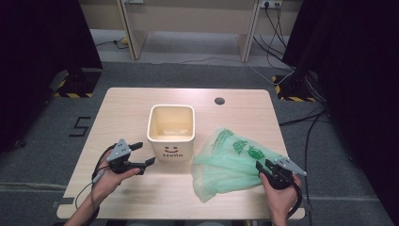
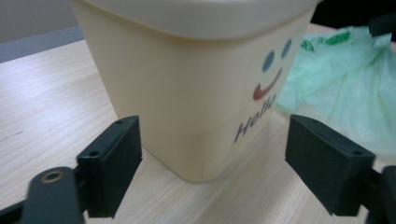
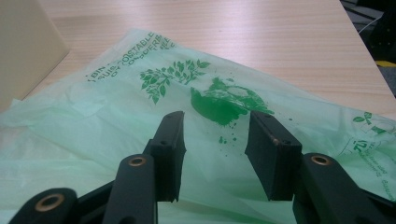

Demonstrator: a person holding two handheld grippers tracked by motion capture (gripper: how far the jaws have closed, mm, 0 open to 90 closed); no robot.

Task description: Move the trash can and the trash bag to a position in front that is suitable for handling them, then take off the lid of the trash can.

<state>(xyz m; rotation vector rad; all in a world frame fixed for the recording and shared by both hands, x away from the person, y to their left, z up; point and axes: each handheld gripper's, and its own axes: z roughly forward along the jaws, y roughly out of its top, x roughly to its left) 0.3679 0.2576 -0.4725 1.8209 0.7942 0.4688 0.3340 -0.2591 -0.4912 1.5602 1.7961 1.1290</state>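
A cream square bin (image 1: 171, 129) with a smiley face and "Hello" on its front stands upright in the middle of the wooden table (image 1: 127, 106). A crumpled pale green plastic bag (image 1: 230, 162) with green leaf prints lies to the right of the bin, touching its base. My left gripper (image 1: 146, 153) is open, just left of the bin's front corner. In the left gripper view the bin (image 2: 196, 84) stands close ahead of my wide open left gripper (image 2: 212, 140). My right gripper (image 1: 259, 170) rests at the bag's right edge; its jaws stand apart over the bag (image 3: 140, 107), right gripper (image 3: 215, 126) open.
A round dark cable hole (image 1: 219, 100) sits near the table's far edge. Cables (image 1: 310, 127) trail over the grey floor to the right. Dark curtains stand on both sides. A light wooden desk frame (image 1: 188, 23) stands beyond the table.
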